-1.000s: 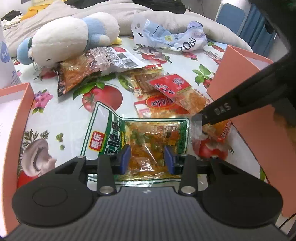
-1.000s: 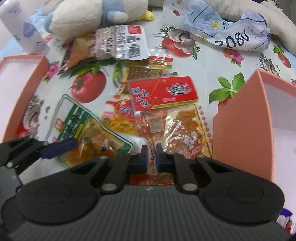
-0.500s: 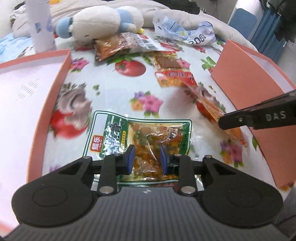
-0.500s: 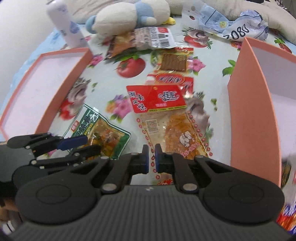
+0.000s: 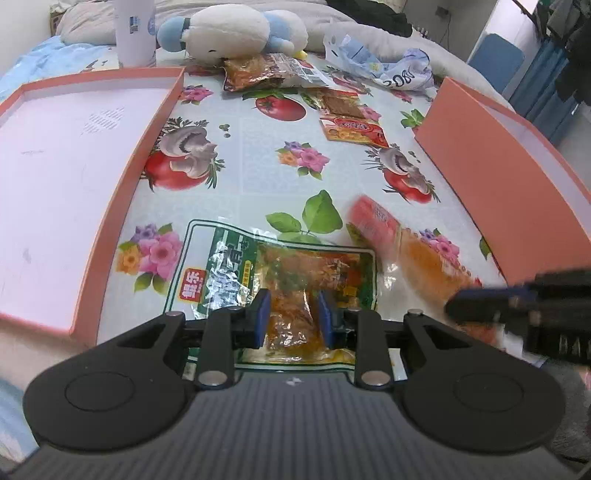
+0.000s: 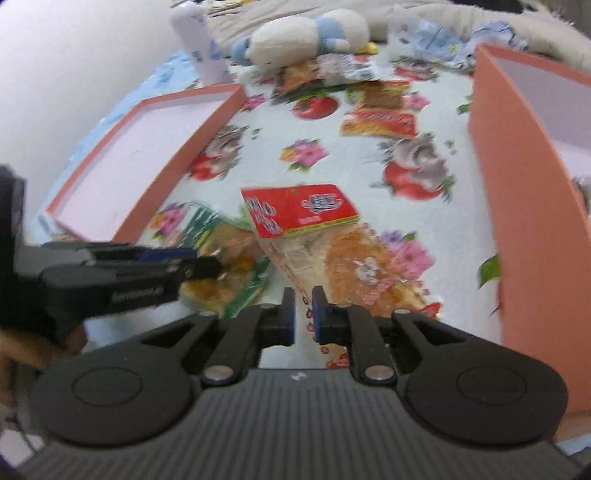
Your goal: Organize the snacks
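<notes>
My left gripper (image 5: 291,317) is shut on the near end of a green snack packet (image 5: 277,269), which lies on the flowered tablecloth. From the right wrist view, that left gripper (image 6: 199,260) shows at the left on the green packet (image 6: 229,240). My right gripper (image 6: 303,317) has its jaws opening. The thin near edge of a red-topped snack packet (image 6: 299,208) runs between the pads, which stand slightly apart. In the left wrist view the red-topped packet (image 5: 376,221) is blurred, with the right gripper (image 5: 454,306) at its near end.
A shallow pink tray (image 5: 144,147) lies on the left and a taller pink box (image 5: 498,155) on the right. Further snack packets (image 5: 351,129) lie at the back near a plush toy (image 5: 229,33), a white bottle (image 5: 135,29) and a crumpled blue-white bag (image 5: 388,70).
Both grippers have pulled back toward the near edge, dragging their packets away from the pile. The right jaws, shut before, have parted a little.
</notes>
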`<state>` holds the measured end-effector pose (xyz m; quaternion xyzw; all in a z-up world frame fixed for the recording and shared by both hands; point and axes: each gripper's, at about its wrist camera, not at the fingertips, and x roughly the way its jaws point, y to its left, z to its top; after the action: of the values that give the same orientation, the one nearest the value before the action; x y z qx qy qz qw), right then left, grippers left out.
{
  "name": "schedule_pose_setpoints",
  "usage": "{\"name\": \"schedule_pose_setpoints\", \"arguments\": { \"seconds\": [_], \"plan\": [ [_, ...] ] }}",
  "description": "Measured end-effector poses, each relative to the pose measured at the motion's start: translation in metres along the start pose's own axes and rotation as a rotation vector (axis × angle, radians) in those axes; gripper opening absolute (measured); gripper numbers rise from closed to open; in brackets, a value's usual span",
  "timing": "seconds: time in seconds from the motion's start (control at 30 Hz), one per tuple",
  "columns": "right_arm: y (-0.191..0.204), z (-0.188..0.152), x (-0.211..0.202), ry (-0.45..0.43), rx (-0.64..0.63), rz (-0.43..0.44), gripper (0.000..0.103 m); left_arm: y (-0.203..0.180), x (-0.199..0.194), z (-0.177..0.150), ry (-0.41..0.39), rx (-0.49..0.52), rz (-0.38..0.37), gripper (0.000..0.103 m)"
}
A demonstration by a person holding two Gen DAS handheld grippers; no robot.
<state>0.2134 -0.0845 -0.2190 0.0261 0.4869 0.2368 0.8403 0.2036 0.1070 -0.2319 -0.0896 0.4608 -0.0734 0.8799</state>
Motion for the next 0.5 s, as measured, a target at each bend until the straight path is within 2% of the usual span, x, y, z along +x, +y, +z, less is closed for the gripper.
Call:
{"name": "schedule_pose_setpoints", "arguments": {
  "seconds": [0.03,0.07,0.1,0.13,0.17,0.2,0.33,0.5],
  "plan": [
    [-0.001,-0.004,-0.002,-0.001,-0.003,0.01,0.04,0.001,-0.002,-0.001,-0.002,-0.019,0.004,0.034],
    [0.0,-0.008,-0.005,-0.018,-0.018,0.005,0.054,0.003,-0.003,-0.001,0.002,-0.038,0.003,0.038],
    [0.001,-0.012,-0.009,-0.045,-0.042,-0.015,0.063,0.004,-0.004,0.0,0.006,-0.055,-0.004,0.049],
    [0.001,-0.015,-0.012,-0.063,-0.056,-0.033,0.067,0.006,-0.005,0.0,-0.002,-0.067,-0.016,0.058],
    [0.001,-0.017,-0.013,-0.077,-0.063,-0.047,0.072,0.007,-0.006,0.0,-0.015,-0.077,-0.012,0.075],
    [-0.001,-0.018,-0.012,-0.087,-0.069,-0.052,0.073,0.007,-0.008,0.001,-0.037,-0.079,0.003,0.083],
    [-0.004,-0.02,0.002,-0.069,-0.134,-0.106,0.074,0.001,-0.006,0.006,-0.055,-0.019,0.002,0.084],
    [-0.007,-0.018,0.016,-0.089,-0.186,-0.156,0.075,-0.007,-0.001,0.008,-0.068,0.067,-0.004,0.088]
  ]
}}
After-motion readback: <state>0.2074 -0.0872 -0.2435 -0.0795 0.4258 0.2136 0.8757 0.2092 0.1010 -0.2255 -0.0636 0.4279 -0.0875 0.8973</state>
